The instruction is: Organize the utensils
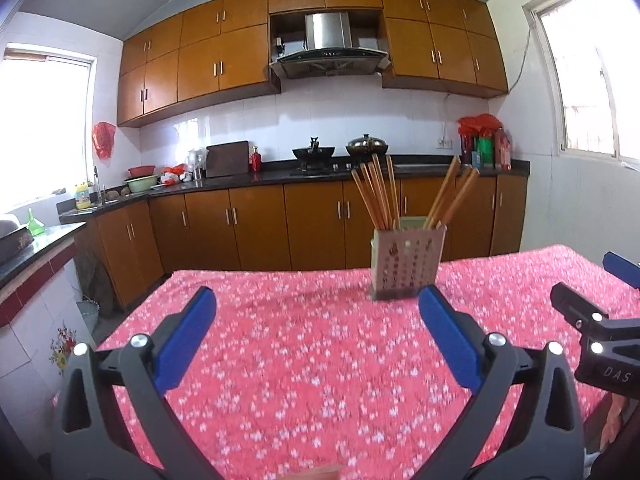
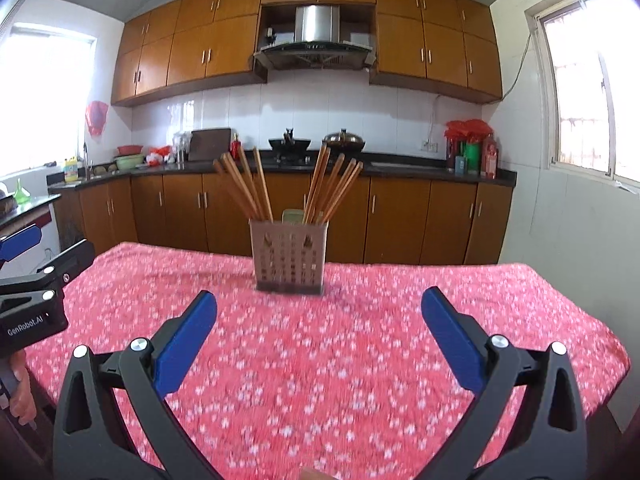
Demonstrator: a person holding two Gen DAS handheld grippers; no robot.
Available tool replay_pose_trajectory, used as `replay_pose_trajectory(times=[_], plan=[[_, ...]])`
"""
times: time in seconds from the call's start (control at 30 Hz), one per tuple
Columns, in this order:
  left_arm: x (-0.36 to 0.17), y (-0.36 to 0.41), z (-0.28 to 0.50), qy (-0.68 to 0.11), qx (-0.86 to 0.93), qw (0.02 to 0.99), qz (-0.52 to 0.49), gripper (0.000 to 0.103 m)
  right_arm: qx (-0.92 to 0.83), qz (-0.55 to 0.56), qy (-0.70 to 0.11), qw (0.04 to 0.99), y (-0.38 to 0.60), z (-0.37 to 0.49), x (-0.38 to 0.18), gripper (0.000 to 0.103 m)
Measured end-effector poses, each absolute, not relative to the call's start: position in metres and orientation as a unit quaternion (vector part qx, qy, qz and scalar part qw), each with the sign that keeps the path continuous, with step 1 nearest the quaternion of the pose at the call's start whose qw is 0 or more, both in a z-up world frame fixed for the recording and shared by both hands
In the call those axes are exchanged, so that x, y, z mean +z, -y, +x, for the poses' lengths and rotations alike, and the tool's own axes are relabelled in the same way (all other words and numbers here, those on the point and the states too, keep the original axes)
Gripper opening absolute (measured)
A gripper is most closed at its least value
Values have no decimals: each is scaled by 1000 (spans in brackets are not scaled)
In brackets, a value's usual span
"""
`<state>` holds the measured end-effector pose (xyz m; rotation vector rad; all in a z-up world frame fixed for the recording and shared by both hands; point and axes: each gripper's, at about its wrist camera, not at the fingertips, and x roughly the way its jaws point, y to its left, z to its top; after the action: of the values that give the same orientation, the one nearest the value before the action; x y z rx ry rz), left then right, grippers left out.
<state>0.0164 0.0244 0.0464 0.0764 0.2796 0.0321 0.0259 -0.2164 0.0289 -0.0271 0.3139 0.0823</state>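
Observation:
A perforated grey utensil holder point(image 1: 406, 264) stands on the red floral tablecloth point(image 1: 304, 352) near the table's far edge. It holds several wooden chopsticks point(image 1: 378, 194) in two fanned bunches. It also shows in the right wrist view point(image 2: 289, 258) with its chopsticks point(image 2: 250, 186). My left gripper point(image 1: 318, 300) is open and empty, short of the holder and to its left. My right gripper point(image 2: 320, 304) is open and empty, short of the holder and facing it. Each gripper shows at the edge of the other's view point(image 1: 596, 320) point(image 2: 36, 280).
A kitchen counter point(image 1: 360, 172) with wok, pot, bottles and cutting board runs behind the table, with wooden cabinets point(image 1: 260, 232) below. A side counter point(image 1: 36, 244) stands at left. The table's right edge point(image 2: 600, 336) drops off near a window wall.

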Motion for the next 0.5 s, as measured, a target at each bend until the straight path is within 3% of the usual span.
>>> replay_pose_trajectory(times=[0.5], plan=[[8,-20,10,-177,18,983,38,99,26,2,-195,980,225,18,-2,101]])
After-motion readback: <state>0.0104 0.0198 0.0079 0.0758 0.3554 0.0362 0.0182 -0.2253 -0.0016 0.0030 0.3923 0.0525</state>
